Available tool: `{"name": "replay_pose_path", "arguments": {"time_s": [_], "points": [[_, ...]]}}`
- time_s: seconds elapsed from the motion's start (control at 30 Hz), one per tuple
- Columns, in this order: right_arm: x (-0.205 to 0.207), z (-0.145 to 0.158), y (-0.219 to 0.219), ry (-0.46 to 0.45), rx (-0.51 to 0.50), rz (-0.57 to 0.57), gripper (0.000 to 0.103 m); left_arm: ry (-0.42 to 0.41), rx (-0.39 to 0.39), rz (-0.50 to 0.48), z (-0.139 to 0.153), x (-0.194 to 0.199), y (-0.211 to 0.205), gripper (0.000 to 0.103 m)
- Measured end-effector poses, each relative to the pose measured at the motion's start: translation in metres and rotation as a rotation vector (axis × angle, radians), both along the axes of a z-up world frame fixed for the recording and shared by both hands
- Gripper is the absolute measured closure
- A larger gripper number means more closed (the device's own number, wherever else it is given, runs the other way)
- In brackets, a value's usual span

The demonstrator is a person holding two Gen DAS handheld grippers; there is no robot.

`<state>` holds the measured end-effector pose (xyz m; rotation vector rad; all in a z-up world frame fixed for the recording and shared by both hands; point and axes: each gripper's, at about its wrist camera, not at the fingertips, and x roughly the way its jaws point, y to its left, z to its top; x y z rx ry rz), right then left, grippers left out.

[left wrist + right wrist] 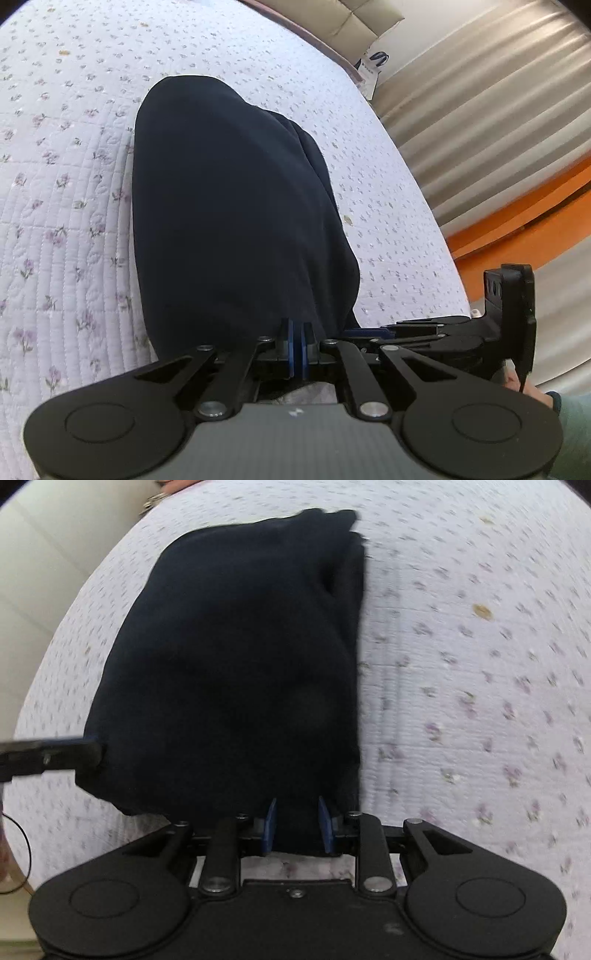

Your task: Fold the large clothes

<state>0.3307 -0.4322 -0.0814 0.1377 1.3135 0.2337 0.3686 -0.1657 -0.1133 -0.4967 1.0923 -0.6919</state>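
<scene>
Late stage of a fold. The garment [236,664], a dark navy piece, lies on the bed [480,701] as a compact, several-layered bundle directly ahead of both tools; stacked edges show along its side to the right of the right tool. No sleeve, leg or loose flap trails onto the quilt in either view, so most of the folding appears done. What seems left, by judgement, is to let go, flatten the top layer and perhaps square the near edge, which bulges slightly.

Left tool [297,332]: blue pads drawn together with hardly a gap, at the near edge of the garment; cloth meets the tips, and the pads seem to pinch a thin fold, though the dark fabric hides the contact itself. In the right wrist view its fingers [74,751] reach the bundle's corner from the left.

Right tool [297,821]: jaws narrowly parted, with the near hem of the garment lying between the pads; the pads do not visibly press on it, so the hem reads as released or not yet gripped. This view is motion-blurred.

Containers: none in either view. Only the white paper bag [371,70], far ahead of the left tool beyond the bed's edge, might qualify; its contents cannot be seen.
</scene>
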Motion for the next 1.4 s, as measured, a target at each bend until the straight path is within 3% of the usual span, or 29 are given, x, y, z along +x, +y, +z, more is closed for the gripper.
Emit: {"name": "replay_pose_path", "arguments": {"time_s": [0.07, 0.17, 0.3, 0.43, 0.5, 0.57, 0.63, 0.67, 0.7, 0.73, 0.77, 0.83, 0.87, 0.93, 0.97, 1.03, 1.07, 1.13, 1.17, 1.23, 1.4], "points": [[0.013, 0.021, -0.006, -0.074, 0.031, -0.049, 0.071, -0.009, 0.008, -0.020, 0.008, 0.005, 0.003, 0.097], [0.048, 0.050, 0.001, -0.249, 0.072, -0.098, 0.067, -0.094, 0.032, -0.035, 0.030, 0.016, 0.002, 0.095], [0.104, 0.043, 0.038, -0.400, 0.021, -0.080, 0.067, -0.108, 0.101, -0.062, 0.022, 0.042, -0.011, 0.095], [0.139, 0.033, 0.056, -0.420, -0.008, -0.042, 0.067, -0.112, 0.111, -0.092, 0.008, 0.042, -0.022, 0.095], [0.157, 0.015, 0.054, -0.382, -0.038, 0.039, 0.071, -0.117, 0.098, -0.076, 0.007, 0.038, -0.020, 0.095], [0.183, 0.000, 0.044, -0.399, -0.085, 0.103, 0.073, -0.105, 0.060, -0.044, -0.001, 0.036, -0.014, 0.096], [0.222, -0.013, 0.020, -0.426, -0.277, 0.003, 0.075, -0.098, 0.022, -0.010, -0.008, 0.036, -0.012, 0.096], [0.237, -0.015, 0.003, -0.416, -0.297, -0.078, 0.077, -0.104, 0.019, 0.001, -0.007, 0.035, -0.012, 0.096], [0.249, -0.008, -0.020, -0.381, -0.232, -0.185, 0.079, -0.120, 0.021, 0.013, -0.008, 0.032, -0.014, 0.096], [0.251, 0.004, -0.036, -0.376, -0.109, -0.252, 0.079, -0.134, 0.027, 0.026, -0.008, 0.028, -0.016, 0.096], [0.242, 0.018, -0.037, -0.403, -0.015, -0.238, 0.079, -0.143, 0.031, 0.042, -0.008, 0.024, -0.017, 0.096], [0.221, 0.037, -0.018, -0.434, 0.077, -0.111, 0.078, -0.141, 0.017, 0.085, -0.009, 0.015, -0.017, 0.096], [0.213, 0.038, -0.003, -0.397, 0.112, -0.023, 0.078, -0.127, 0.000, 0.107, -0.011, 0.012, -0.016, 0.096], [0.212, 0.027, 0.019, -0.345, 0.064, 0.082, 0.078, -0.101, -0.023, 0.133, -0.013, 0.012, -0.016, 0.096], [0.219, 0.016, 0.026, -0.342, -0.043, 0.091, 0.078, -0.094, -0.024, 0.133, -0.012, 0.015, -0.017, 0.096], [0.232, 0.001, 0.012, -0.334, -0.191, -0.038, 0.072, -0.096, -0.001, 0.101, -0.009, 0.019, -0.019, 0.096], [0.230, 0.002, 0.000, -0.327, -0.183, -0.112, 0.072, -0.101, 0.013, 0.086, -0.005, 0.021, -0.020, 0.096], [0.207, 0.013, -0.031, -0.331, -0.036, -0.225, 0.066, -0.117, 0.022, 0.079, 0.006, 0.025, -0.016, 0.092], [0.189, 0.018, -0.040, -0.326, 0.010, -0.234, 0.057, -0.123, 0.018, 0.081, 0.011, 0.026, -0.012, 0.088], [0.157, 0.021, -0.046, -0.301, 0.037, -0.216, 0.031, -0.127, 0.013, 0.091, 0.017, 0.029, -0.004, 0.083], [0.087, 0.029, -0.034, -0.205, 0.155, -0.219, 0.023, -0.102, 0.031, 0.181, 0.024, 0.047, 0.025, 0.060]]}}
